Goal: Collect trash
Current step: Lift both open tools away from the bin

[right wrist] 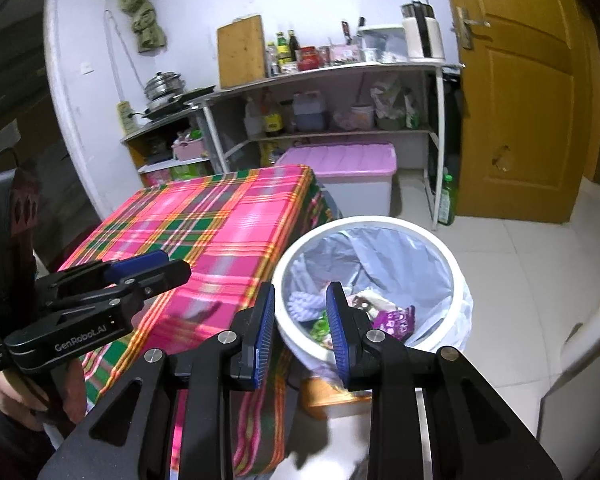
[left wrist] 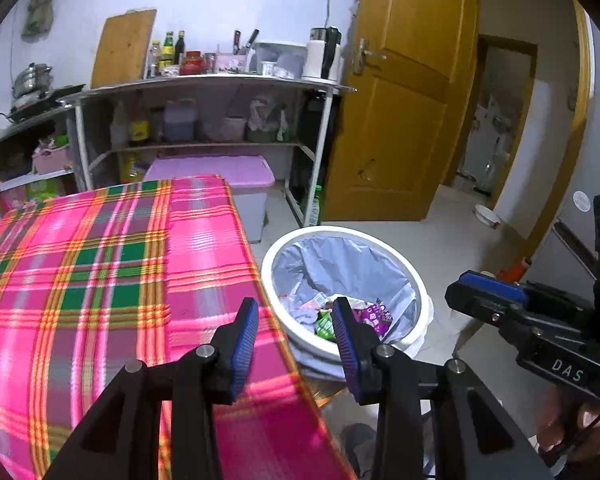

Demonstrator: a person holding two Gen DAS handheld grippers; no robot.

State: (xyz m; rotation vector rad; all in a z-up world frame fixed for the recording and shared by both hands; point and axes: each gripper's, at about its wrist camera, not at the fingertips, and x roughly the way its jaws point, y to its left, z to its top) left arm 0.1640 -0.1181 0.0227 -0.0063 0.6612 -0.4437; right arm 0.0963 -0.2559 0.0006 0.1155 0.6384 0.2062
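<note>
Both claws are empty at this moment. My left claw (left wrist: pixel 296 322) stands with its blue ribbed pads parted by a fair gap, and between them I see only the edge of the worktop and the bin behind. My right claw (right wrist: pixel 300 312) is open in the same way, a little narrower, and it holds nothing.

Under the claws is the worktop covered with a pink, green and orange checked cloth (left wrist: pixel 100 272). On the part of the cloth that I can see, no trash lies. Just beside the right edge of the worktop stands the round white plastic bin with a pale grey liner bag (right wrist: pixel 452 264). At its bottom there is already the collected trash: a purple snack wrapper (right wrist: pixel 396 320), some green wrappers (left wrist: pixel 323 326) and crumpled white paper (right wrist: pixel 304 300). My left claw hangs above the border between worktop and bin, and my right claw points into the mouth of the bin.

I judge that the dropping step is finished, or the whole task is close to its end, because nothing is gripped and the cloth looks free of litter. For the next move I must search for remaining pieces, perhaps on the floor or on the near part of the worktop that the claws hide, and keep the pads open until one piece lies between them.
</note>
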